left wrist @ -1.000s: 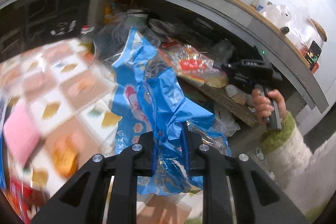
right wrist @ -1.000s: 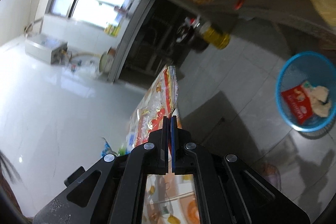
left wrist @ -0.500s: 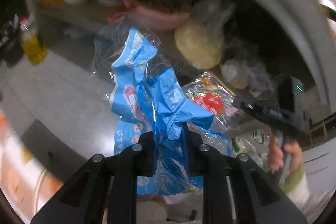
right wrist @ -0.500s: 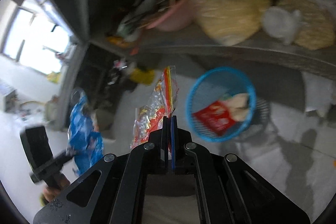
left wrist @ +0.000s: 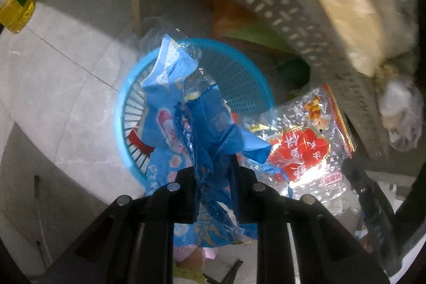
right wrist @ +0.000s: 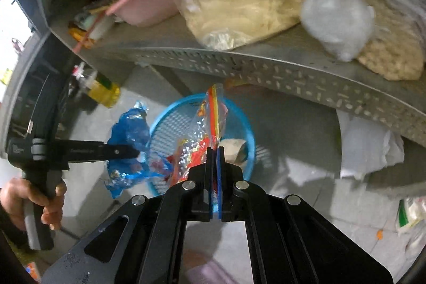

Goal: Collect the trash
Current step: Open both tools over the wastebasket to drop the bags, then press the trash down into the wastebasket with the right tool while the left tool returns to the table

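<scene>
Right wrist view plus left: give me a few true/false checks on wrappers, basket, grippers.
1. The left gripper is clamped on a blue wrapper. True.
2. The right gripper is open and empty. False: it is shut on a clear wrapper with red print.
3. The blue basket stands on the floor, below a perforated metal shelf. True.
4. The basket is empty. False: it already holds some trash, including a pale crumpled piece.
5. Both wrappers already lie in the basket. False: both hang from the grippers.
</scene>
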`<state>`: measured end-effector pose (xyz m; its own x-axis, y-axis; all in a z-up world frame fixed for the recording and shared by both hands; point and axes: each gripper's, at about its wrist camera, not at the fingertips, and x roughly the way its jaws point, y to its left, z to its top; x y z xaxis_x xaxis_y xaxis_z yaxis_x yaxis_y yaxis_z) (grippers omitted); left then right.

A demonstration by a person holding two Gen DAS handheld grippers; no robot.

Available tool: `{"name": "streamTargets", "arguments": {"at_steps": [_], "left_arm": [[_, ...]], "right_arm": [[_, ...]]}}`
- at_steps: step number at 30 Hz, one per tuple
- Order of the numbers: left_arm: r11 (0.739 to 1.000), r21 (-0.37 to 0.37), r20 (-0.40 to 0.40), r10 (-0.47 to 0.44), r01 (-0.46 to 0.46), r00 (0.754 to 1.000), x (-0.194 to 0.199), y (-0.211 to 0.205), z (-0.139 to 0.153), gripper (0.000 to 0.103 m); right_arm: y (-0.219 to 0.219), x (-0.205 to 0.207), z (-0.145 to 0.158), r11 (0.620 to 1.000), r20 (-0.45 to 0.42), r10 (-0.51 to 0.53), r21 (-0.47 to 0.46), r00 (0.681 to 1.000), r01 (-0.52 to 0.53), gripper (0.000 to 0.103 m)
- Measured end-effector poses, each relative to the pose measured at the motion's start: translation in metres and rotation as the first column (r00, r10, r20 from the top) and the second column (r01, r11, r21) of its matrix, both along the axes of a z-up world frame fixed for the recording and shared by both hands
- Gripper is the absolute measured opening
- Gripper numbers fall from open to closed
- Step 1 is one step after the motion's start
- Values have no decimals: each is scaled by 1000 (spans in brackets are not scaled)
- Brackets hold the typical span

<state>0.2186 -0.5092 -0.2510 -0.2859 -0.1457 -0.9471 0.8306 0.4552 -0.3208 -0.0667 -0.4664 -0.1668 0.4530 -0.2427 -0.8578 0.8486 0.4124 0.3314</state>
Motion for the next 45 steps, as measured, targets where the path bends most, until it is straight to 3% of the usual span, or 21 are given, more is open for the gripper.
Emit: {"name": "streamTargets", "arguments": {"at_steps": [2, 3, 7, 10, 16, 21, 26, 29, 30, 31, 34, 35, 37, 39, 42, 45], "left_arm": [[1000, 24, 20, -7, 7, 1000, 0, -6, -15, 20], [999, 42, 29, -16, 14, 999, -2, -9, -24, 27], [997, 80, 34, -11, 8, 999, 2, -9, -47, 66], [996, 81, 11, 28, -29, 1000, 9, -5, -51, 74], [991, 29, -42, 129, -128, 991, 19, -6, -28, 80], [990, -46, -35, 134, -135, 990, 18, -10, 22, 80], [980, -188, 16, 64, -60, 998, 12, 31, 125, 81], [962, -271, 59, 49, -31, 997, 9, 88, 188, 86], [956, -293, 67, 57, -35, 996, 8, 109, 206, 88], [951, -305, 71, 63, -39, 995, 9, 125, 216, 88], [925, -369, 94, 140, -96, 986, 13, 205, 256, 90], [914, -385, 100, 177, -126, 979, 14, 235, 267, 90], [895, -403, 115, 255, -190, 960, 18, 282, 280, 90], [864, -421, 123, 355, -275, 927, 21, 334, 292, 91], [812, -435, 139, 487, -389, 862, 24, 400, 299, 91], [766, -441, 152, 577, -467, 802, 26, 444, 304, 91]], "right_arm": [[-4, 13, -19, 1000, -7, 3, 4, 1000, -3, 1], [-7, 20, -30, 1000, -24, -6, 0, 1000, 6, 2], [-12, 36, -74, 996, -42, -13, 85, 999, 16, 16], [-10, 37, -95, 992, -70, -4, 126, 998, 13, 38], [-5, 17, -88, 994, -70, -27, 106, 997, 34, 49], [-3, -8, -62, 996, -25, -54, 73, 998, 56, 50], [-4, 11, -51, 995, -7, 48, 85, 999, -47, 50], [-6, 53, -60, 982, -35, 159, 108, 987, -155, 58], [-5, 68, -66, 971, -43, 209, 128, 977, -202, 65], [-4, 90, -76, 950, -59, 277, 165, 959, -264, 65], [-2, 141, -122, 904, -214, 408, 229, 888, -360, 61], [-4, 152, -140, 894, -262, 428, 264, 865, -362, 56], [-10, 170, -180, 874, -363, 464, 332, 808, -353, 28], [-19, 182, -214, 870, -448, 473, 376, 759, -321, 20], [-28, 195, -248, 864, -508, 485, 407, 712, -298, 16], [-34, 203, -272, 859, -532, 485, 440, 694, -263, 12]]}}
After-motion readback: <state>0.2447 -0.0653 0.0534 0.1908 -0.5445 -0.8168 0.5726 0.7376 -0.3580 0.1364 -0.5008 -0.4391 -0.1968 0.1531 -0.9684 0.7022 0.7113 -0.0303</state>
